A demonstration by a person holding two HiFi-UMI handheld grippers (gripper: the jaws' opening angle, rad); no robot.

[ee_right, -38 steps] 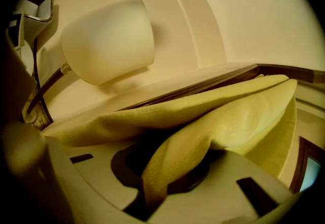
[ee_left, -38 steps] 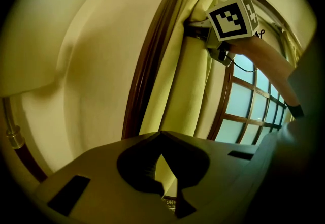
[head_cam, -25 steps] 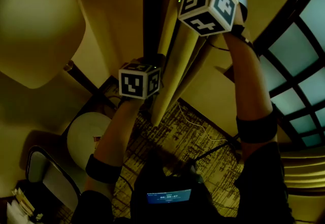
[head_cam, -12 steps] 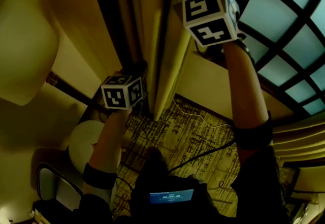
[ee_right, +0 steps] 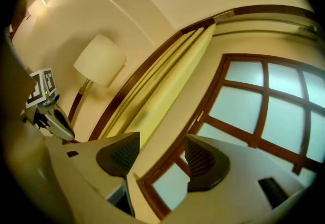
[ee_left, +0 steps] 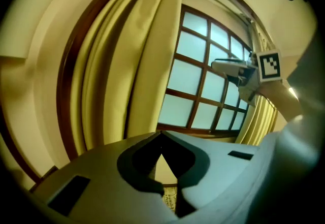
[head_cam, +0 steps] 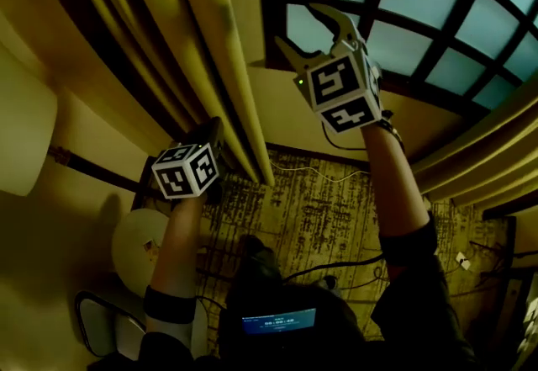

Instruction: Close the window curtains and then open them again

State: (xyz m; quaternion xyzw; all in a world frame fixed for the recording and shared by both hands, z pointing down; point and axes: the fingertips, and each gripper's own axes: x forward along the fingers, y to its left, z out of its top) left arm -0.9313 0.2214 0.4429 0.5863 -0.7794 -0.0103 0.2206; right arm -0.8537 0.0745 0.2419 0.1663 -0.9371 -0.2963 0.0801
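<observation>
The yellow left curtain (head_cam: 210, 50) hangs gathered at the left of the window (head_cam: 403, 16); the left gripper view shows the same curtain (ee_left: 137, 65) in folds beside the panes. My left gripper (head_cam: 215, 129) is low beside the curtain's folds, and its jaws (ee_left: 161, 135) are shut with nothing between them. My right gripper (head_cam: 313, 34) is raised in front of the window panes, clear of the curtain. Its jaws (ee_right: 160, 156) are opening, and only wall and window frame show in the gap. The right curtain (head_cam: 479, 151) is bunched at the right.
A floor lamp with a pale shade (head_cam: 21, 134) stands left of the curtain. Below it are a round white table (head_cam: 143, 239) and a chair (head_cam: 109, 327). Cables lie on the patterned carpet (head_cam: 319, 209). A device with a lit screen (head_cam: 277, 323) hangs at my chest.
The right gripper has let go of the left curtain's upper edge, moved right in front of the window and spread its jaws. The left gripper has shifted along the curtain, staying shut.
</observation>
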